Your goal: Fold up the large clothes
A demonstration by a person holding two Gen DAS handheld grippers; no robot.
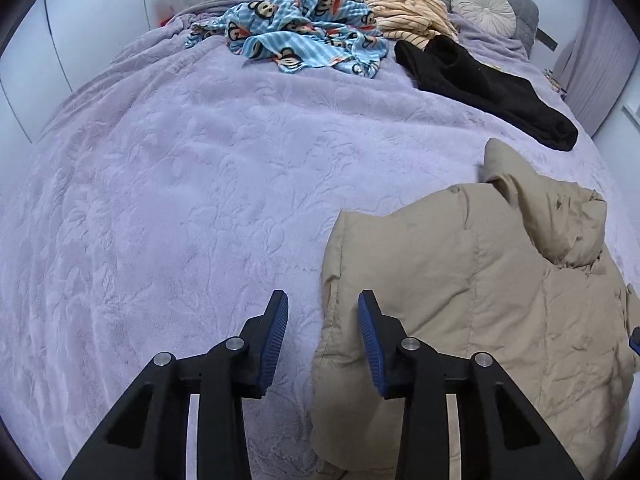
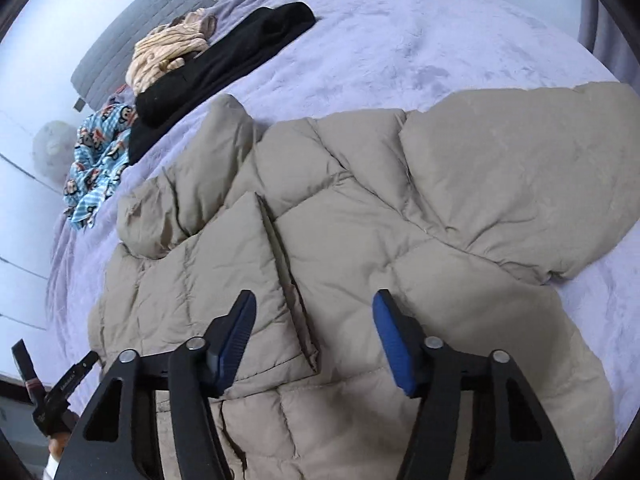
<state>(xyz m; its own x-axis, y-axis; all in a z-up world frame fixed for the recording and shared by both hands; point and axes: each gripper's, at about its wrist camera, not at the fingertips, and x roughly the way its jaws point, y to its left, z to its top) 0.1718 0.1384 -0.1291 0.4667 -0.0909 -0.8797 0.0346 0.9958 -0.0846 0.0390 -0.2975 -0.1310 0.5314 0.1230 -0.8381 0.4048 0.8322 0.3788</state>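
A beige puffer jacket (image 1: 480, 300) with a hood lies spread on the lavender bedspread (image 1: 160, 200). In the right wrist view the jacket (image 2: 440, 200) lies front up, one sleeve stretched out to the right. My left gripper (image 1: 323, 300) hovers at the jacket's left edge. Its jaws stand apart and straddle the hem: one finger over the bedspread, the other over the fabric, neither pad pressing. My right gripper (image 2: 315, 296) hangs over the jacket's front opening, jaws apart, with the flap edge below them and nothing pinched.
Near the grey headboard lie a blue monkey-print cloth (image 1: 304, 28), a cream striped garment (image 1: 404, 8), a black garment (image 1: 480, 88) and a round pillow (image 1: 482, 8). White cupboard doors stand left of the bed. Bare bedspread stretches left of the jacket.
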